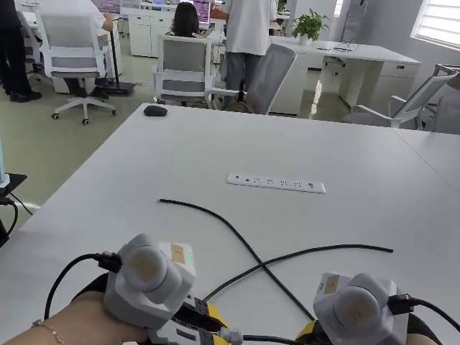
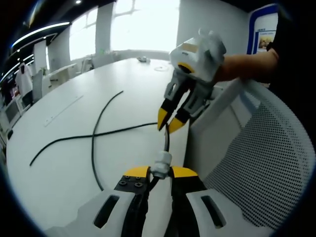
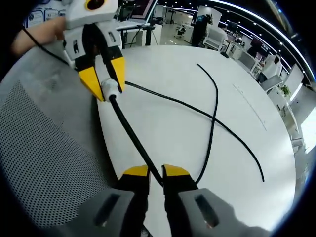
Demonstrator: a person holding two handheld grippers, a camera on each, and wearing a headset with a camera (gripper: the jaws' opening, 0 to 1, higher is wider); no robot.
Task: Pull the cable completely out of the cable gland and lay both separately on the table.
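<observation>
A white cable gland (image 2: 161,164) sits between the yellow tips of my left gripper (image 2: 160,173), which is shut on it just off the table's near edge. A black cable (image 3: 131,133) runs from the gland (image 3: 109,89) straight to my right gripper (image 3: 155,173), whose jaws are shut on it. The cable still passes through the gland. Its free lengths (image 1: 244,244) cross each other on the white table (image 1: 345,158). In the head view the left gripper (image 1: 215,327) and the right gripper (image 1: 302,336) are low in the frame, facing each other with the gland (image 1: 230,335) between them.
A white power strip (image 1: 276,182) lies mid-table and a black mouse (image 1: 155,110) sits at the far edge. A grey mesh chair back (image 2: 266,163) stands close beside the grippers at the table's near edge. Office chairs, desks and people fill the room beyond.
</observation>
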